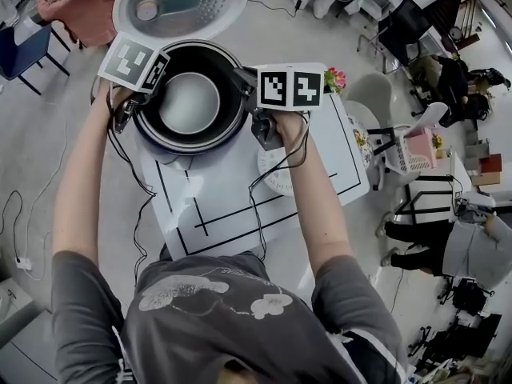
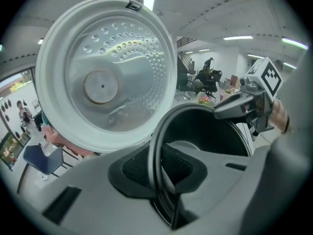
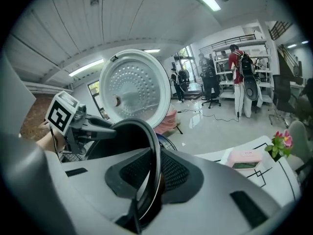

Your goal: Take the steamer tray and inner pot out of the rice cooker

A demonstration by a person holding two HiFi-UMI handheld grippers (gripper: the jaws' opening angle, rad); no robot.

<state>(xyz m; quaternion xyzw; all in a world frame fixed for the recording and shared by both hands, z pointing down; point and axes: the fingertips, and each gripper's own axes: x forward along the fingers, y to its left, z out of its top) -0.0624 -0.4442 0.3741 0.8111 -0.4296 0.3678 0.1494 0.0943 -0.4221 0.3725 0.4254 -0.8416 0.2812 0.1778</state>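
**Head view: two grippers pinch the pot**

Head view looks down on the rice cooker (image 1: 171,152), which sits on the table (image 1: 328,178) with its lid (image 1: 180,2) standing open behind it. The inner pot (image 1: 189,102) is in the middle of the rice cooker, with its mouth facing up. I cannot tell if it has come up at all.

The left gripper (image 2: 164,177) is at the left side of the rice cooker. Its jaws are squeezed on the thin dark rim of the inner pot. The right gripper (image 3: 149,180) is at the right side of the rice cooker. Its jaws are squeezed on the rim there too. So the pot hangs between the two grippers, one on each side, and both hands are just as near.

The way out of the rice cooker is straight up, so I think both hands need to rise together to keep the pot flat.

A white round thing with holes lies on the table just in front of the rice cooker, on its right. I think it is the steamer tray (image 1: 276,178), already out.
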